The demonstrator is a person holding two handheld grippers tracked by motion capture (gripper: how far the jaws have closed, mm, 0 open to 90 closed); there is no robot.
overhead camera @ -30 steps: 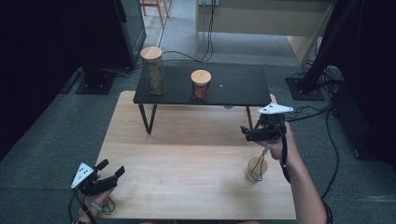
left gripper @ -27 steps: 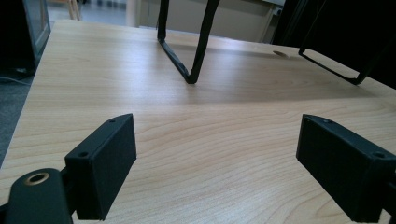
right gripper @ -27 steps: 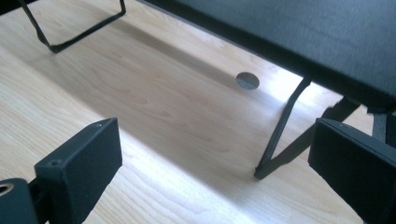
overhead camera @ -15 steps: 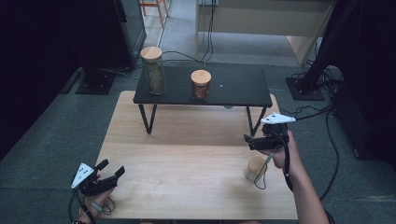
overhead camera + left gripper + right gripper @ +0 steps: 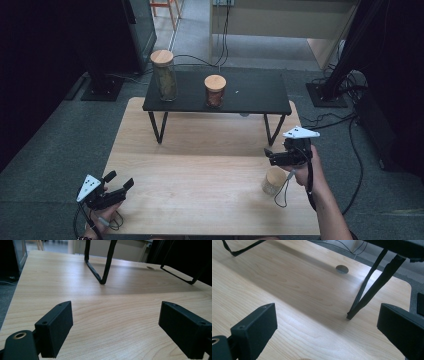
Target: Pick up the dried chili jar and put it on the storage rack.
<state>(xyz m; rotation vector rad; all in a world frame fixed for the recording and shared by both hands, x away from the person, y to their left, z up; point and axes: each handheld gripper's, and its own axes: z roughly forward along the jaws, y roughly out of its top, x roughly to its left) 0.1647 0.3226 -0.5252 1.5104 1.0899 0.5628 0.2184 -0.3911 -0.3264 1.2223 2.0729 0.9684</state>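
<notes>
A small glass jar with a wooden lid [image 5: 274, 181] stands on the wooden table [image 5: 200, 165] near its right front. Just above and behind it hovers my right gripper [image 5: 268, 156], open, jaws pointing left, nothing between them. In the right gripper view the open right gripper [image 5: 327, 335] looks over bare wood toward a black shelf leg [image 5: 367, 295]. My left gripper [image 5: 121, 180] rests at the table's left front corner, open and empty. Bare tabletop lies between the spread jaws of the left gripper [image 5: 115, 332] in the left gripper view.
A low black shelf [image 5: 250, 95] on thin legs stands across the back of the table. It carries a tall jar [image 5: 164, 75] and a shorter jar [image 5: 215, 91], both with wooden lids. Cables lie on the floor at the right.
My right gripper has come down and toward the near side, closer to the jar on the table. The left gripper and the jars have stayed put.
</notes>
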